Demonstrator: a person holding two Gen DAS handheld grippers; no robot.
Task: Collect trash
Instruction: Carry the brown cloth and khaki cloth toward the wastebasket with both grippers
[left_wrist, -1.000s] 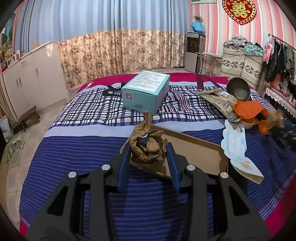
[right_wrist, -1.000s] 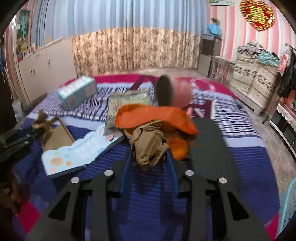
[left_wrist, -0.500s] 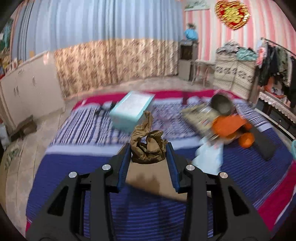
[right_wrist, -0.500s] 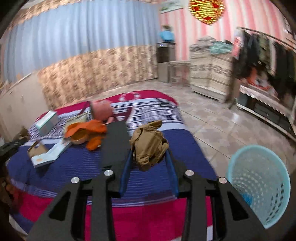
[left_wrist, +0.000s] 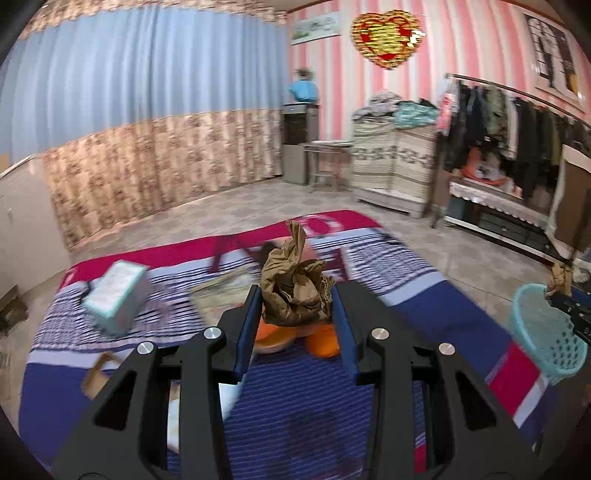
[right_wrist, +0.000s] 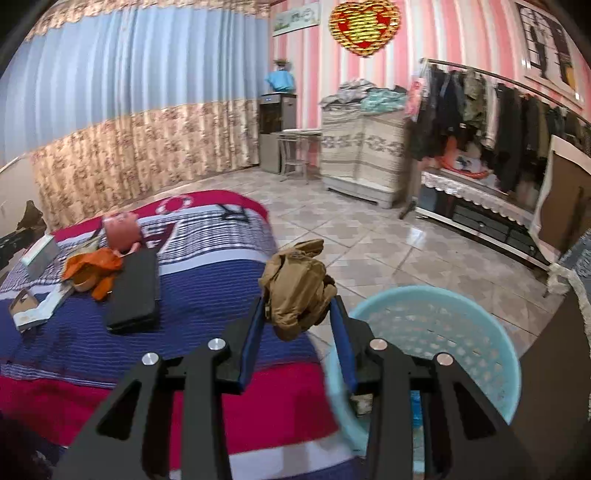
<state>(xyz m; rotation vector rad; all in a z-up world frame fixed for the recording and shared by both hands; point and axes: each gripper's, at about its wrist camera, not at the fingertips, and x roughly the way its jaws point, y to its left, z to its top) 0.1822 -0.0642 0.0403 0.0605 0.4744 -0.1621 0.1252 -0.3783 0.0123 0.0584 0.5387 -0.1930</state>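
Observation:
My left gripper (left_wrist: 295, 299) is shut on a crumpled brown paper wad (left_wrist: 293, 291), held above the striped bed (left_wrist: 424, 306). My right gripper (right_wrist: 298, 310) is shut on a second crumpled brown paper wad (right_wrist: 297, 288), held over the bed's corner, just left of the light blue plastic basket (right_wrist: 480, 332) on the floor. In the left wrist view the basket (left_wrist: 543, 343) stands at the far right, with the right gripper's wad (left_wrist: 559, 277) above its rim.
On the bed lie a teal box (left_wrist: 114, 291), orange items (right_wrist: 92, 269), a black flat case (right_wrist: 135, 291), a pink pot (right_wrist: 122, 229) and an open book (right_wrist: 33, 314). A clothes rack (right_wrist: 498, 122) and tiled floor (right_wrist: 369, 240) are to the right.
Both grippers swung right with their wads. The right one went from mid-bed to beside the blue basket, which now looms close. The left one lifted away from the cardboard frame.

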